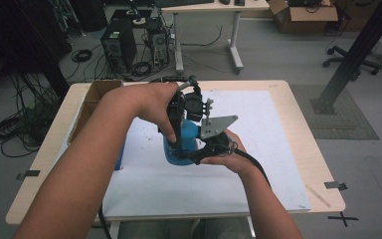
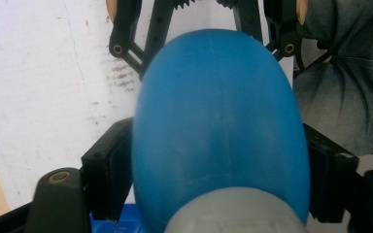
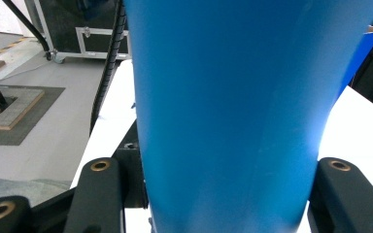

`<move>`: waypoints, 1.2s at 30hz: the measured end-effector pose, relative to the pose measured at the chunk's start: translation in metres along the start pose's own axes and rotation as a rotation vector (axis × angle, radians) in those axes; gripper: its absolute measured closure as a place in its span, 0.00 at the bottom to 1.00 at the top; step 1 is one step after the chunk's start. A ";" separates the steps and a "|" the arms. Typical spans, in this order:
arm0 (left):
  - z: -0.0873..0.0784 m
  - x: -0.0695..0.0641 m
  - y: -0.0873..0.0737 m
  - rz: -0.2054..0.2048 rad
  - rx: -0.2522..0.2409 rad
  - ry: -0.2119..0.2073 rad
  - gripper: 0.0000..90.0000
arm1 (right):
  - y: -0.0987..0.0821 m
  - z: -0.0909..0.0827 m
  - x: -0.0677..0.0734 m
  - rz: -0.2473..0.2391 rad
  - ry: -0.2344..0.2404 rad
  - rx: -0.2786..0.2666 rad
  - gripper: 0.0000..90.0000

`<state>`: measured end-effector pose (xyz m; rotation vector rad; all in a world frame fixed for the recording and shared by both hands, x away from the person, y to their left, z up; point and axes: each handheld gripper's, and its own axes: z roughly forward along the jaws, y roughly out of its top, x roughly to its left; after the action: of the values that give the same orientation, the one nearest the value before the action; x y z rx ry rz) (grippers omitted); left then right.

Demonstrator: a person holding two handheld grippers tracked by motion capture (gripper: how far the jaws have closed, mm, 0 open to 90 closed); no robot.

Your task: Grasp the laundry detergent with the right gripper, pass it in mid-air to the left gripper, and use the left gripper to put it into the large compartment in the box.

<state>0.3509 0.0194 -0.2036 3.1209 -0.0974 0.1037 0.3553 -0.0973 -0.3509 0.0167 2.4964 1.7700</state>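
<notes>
Between the two claws, above the middle of the white sheet (image 1: pixel 258 164) that covers the tabletop (image 1: pixel 298 107), sits a blue bottle-like vessel (image 1: pixel 183 142) with a rounded body and a pale grey part at one end (image 2: pixel 233 213). The right claw (image 1: pixel 206 149) comes at it from the person's right side and is clamped on the blue body; in the right gripper view the blue wall (image 3: pixel 233 111) runs up between the jaws, which stand against it on either side. The left claw (image 1: pixel 176 127) reaches down from above, and in the left gripper view its black pads (image 2: pixel 108 170) lie against both flanks of the rounded blue body (image 2: pixel 218 126), so it too appears to be holding it, at a middling width. Beyond the vessel in that view the right claw's toothed jaws (image 2: pixel 201 5) close on the far end.

The step in hand looks like a two-handed grip being settled: one claw steadies the vessel while the other takes hold of a second part of it, perhaps to twist, pull or squeeze. What exactly the grey end is cannot be told. The next move calls for both grips to be firm before any force is put on; the smooth, rounded body could slip out of the pads. The right claw should stay still as the anchor. A cardboard box (image 1: pixel 97 97) stands well apart, beyond the left forearm (image 1: pixel 89 164).
</notes>
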 end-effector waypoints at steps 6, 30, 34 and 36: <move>0.001 -0.001 0.001 -0.001 0.005 0.004 0.35 | 0.001 0.000 0.001 0.002 0.002 -0.001 0.50; -0.002 -0.005 0.002 -0.018 0.048 0.026 0.43 | 0.004 0.002 0.004 0.026 0.015 -0.010 0.51; -0.004 -0.005 0.001 -0.016 0.046 0.018 0.43 | 0.004 0.003 0.004 0.023 0.019 -0.018 0.50; -0.005 -0.005 0.001 -0.018 0.043 0.018 0.43 | 0.004 0.003 0.003 0.018 0.014 -0.023 0.50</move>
<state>0.3458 0.0193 -0.1991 3.1623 -0.0684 0.1359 0.3520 -0.0930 -0.3480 0.0252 2.4932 1.8118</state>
